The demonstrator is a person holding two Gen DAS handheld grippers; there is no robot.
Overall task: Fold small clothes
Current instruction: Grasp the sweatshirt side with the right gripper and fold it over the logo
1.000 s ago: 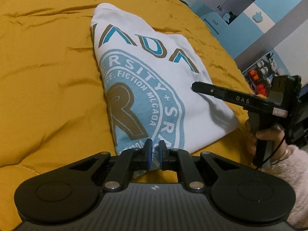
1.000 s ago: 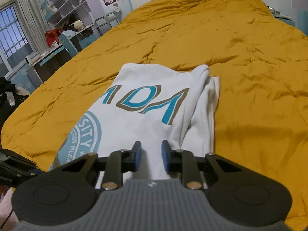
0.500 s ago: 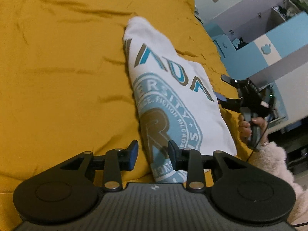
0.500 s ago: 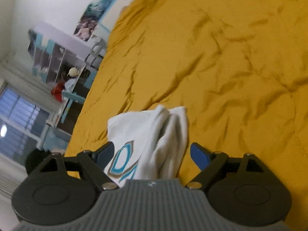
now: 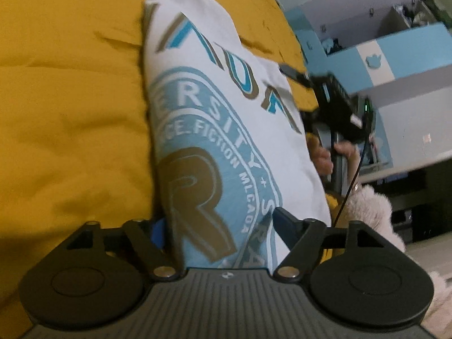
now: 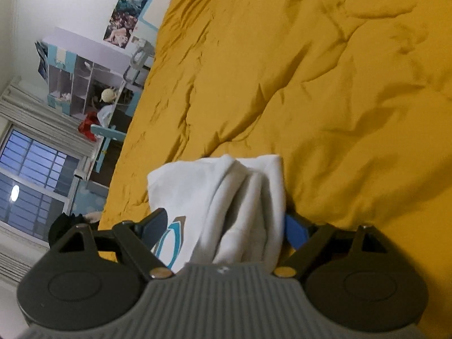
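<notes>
A folded white T-shirt (image 5: 214, 130) with a blue and brown print lies on the yellow bedspread (image 5: 70, 113). My left gripper (image 5: 219, 228) is open wide and straddles the shirt's near end, one finger on each side. My right gripper (image 6: 226, 226) is open wide too and straddles the bunched white end of the shirt (image 6: 234, 195). The right gripper also shows in the left wrist view (image 5: 319, 84) at the shirt's far right edge, held by a hand in a fluffy sleeve.
The yellow bedspread (image 6: 325, 84) stretches far beyond the shirt. Blue and grey cabinets (image 5: 381, 56) stand past the bed's right edge. A shelf unit (image 6: 79, 84), a chair and a window (image 6: 34, 186) stand off the bed's other side.
Both grippers have opened wide and moved in around the shirt's two ends. The left gripper was shut on the hem a second ago and has let go.
</notes>
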